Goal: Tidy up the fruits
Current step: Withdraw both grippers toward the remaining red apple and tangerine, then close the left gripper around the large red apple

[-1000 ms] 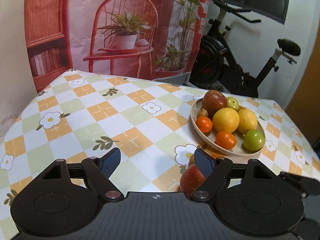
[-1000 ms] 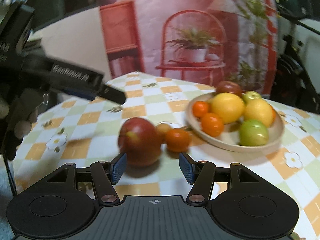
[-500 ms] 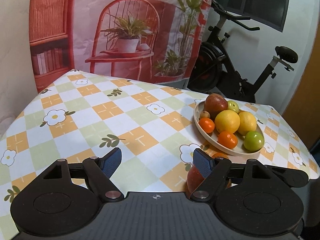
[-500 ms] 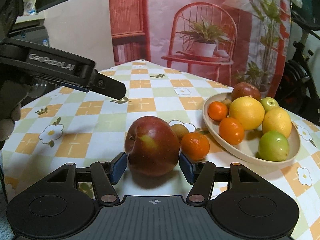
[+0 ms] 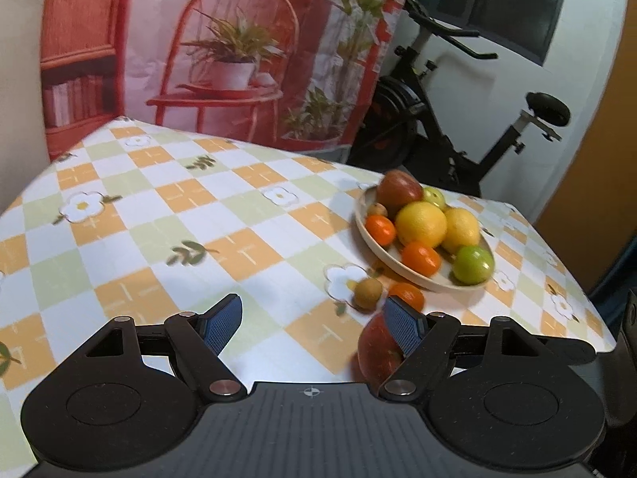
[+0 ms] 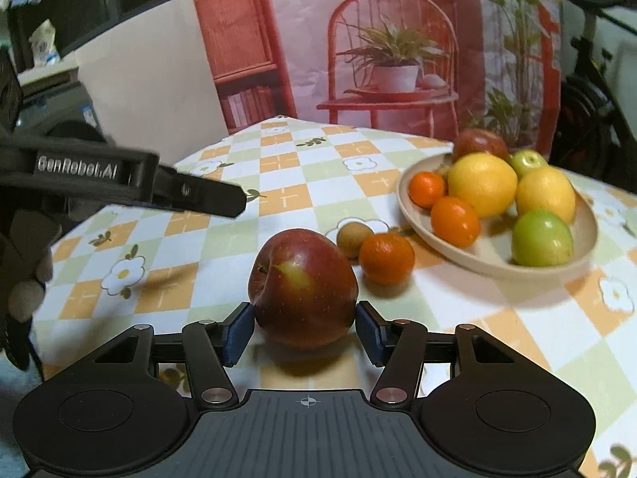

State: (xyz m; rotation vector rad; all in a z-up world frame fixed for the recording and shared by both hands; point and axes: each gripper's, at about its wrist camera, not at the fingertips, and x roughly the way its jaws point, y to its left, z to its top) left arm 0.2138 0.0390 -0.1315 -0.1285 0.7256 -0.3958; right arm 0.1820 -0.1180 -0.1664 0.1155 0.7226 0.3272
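Observation:
A red apple (image 6: 304, 286) lies on the checked tablecloth between the fingers of my right gripper (image 6: 305, 332); the blue pads stand at its two sides, open, and I cannot tell if they touch it. A small brown fruit (image 6: 353, 235) and a mandarin (image 6: 386, 257) lie just beyond it. A beige bowl (image 6: 469, 261) at the right holds several fruits. My left gripper (image 5: 314, 320) is open and empty over the tablecloth; the apple (image 5: 376, 352) sits partly behind its right finger. The left gripper's finger also shows in the right wrist view (image 6: 199, 195).
The table (image 5: 167, 215) has a checked orange, green and white cloth. A printed backdrop hangs behind it. An exercise bike (image 5: 458, 127) stands beyond the far right edge. The bowl (image 5: 368, 235) sits near the table's right side.
My right gripper has moved forward until the apple sits between its pads. My left gripper has drawn back and up, showing the brown fruit and mandarin.

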